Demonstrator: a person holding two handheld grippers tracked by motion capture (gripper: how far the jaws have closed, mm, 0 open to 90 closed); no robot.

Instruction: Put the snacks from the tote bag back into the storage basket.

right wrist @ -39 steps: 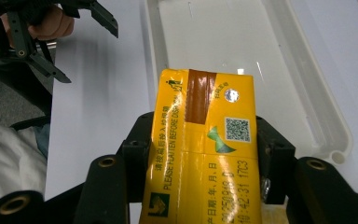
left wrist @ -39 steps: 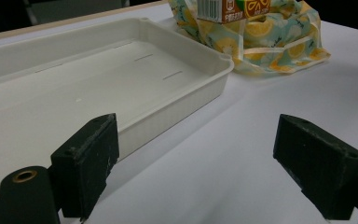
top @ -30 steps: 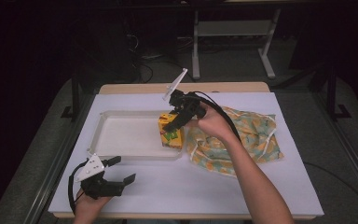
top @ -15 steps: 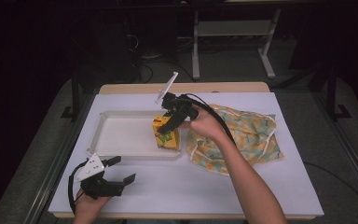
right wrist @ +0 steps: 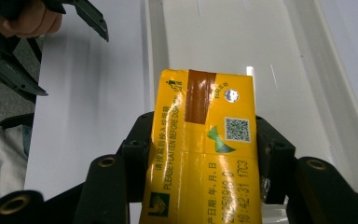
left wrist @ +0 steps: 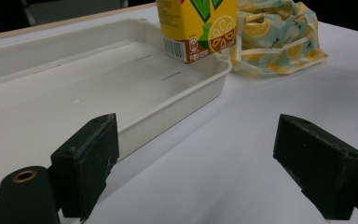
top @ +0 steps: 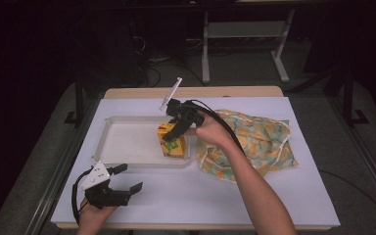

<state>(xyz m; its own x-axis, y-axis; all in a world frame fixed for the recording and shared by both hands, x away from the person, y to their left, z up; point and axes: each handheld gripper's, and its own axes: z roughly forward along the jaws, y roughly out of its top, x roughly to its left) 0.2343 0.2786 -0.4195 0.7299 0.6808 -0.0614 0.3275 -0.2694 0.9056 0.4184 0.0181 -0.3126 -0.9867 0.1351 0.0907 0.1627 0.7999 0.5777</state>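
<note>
Brightly lit from overhead across the white bench (top: pixel 254 196); dark, murky and grainy beyond its far edge. Soft throughout the high view, with fine detail lost. Faint shadows close under the tray (left wrist: pixel 182 100) along its near wall. Mild glare on the tray floor. Sharp print on the carton (right wrist: pixel 205 154); blurred at the nearest claw parts.

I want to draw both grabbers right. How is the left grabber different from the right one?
The left gripper has its jaws wide apart with nothing between them; the right gripper is clamped on the yellow juice carton. The left gripper sits low at the table's near edge, beside the white tray; the right gripper reaches over the tray's right end. Both are black, two-jawed, hand-held, and trail a cable.
</note>
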